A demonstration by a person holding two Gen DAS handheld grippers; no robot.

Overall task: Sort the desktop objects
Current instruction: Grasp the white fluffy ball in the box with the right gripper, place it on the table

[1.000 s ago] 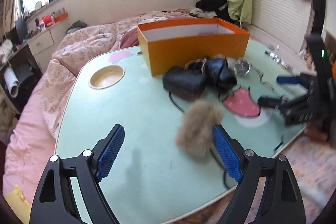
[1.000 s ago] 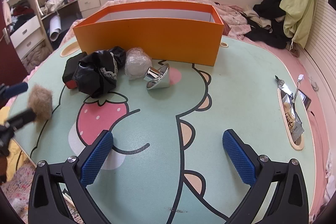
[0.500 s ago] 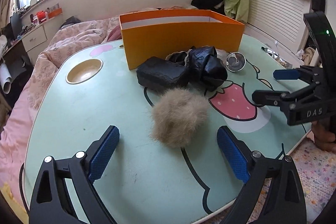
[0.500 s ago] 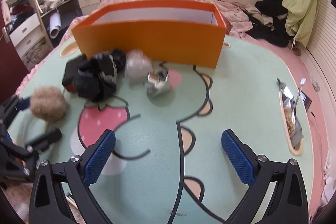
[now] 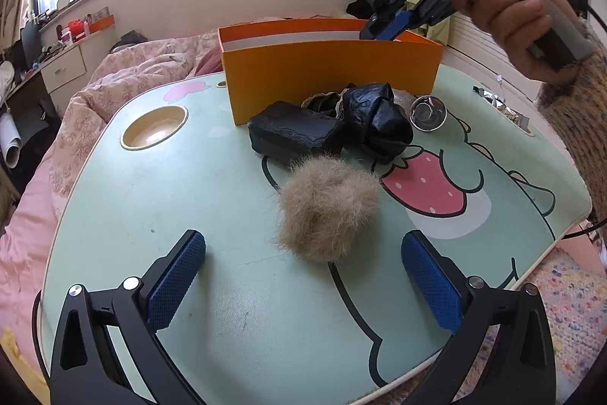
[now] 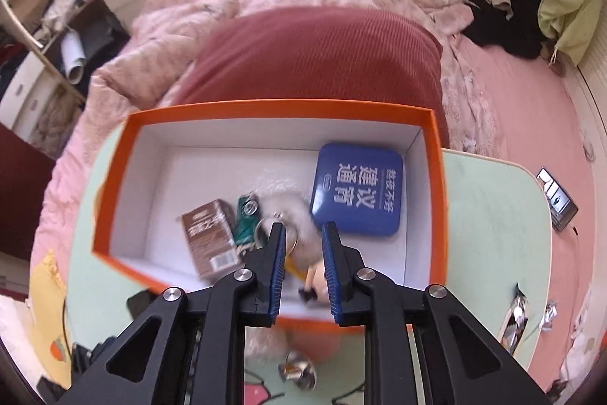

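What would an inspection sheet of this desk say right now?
Surface: pale green cartoon-print table.
Job's things: fluffy beige pom-pom, black pouch, crumpled black bag and shiny metal cup outside the orange cardboard box; blue tin and brown carton inside.
Clutter: foil wrappers.
Grippers: left gripper open, facing pom-pom; right gripper over box, jaws narrow, grip unclear.
Cables: black cable by right hand.
Surroundings: pink quilted bed.

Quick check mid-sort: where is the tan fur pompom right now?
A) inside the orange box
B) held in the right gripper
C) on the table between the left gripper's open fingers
C: the tan fur pompom lies on the table, ahead of the open left gripper, ungrasped.
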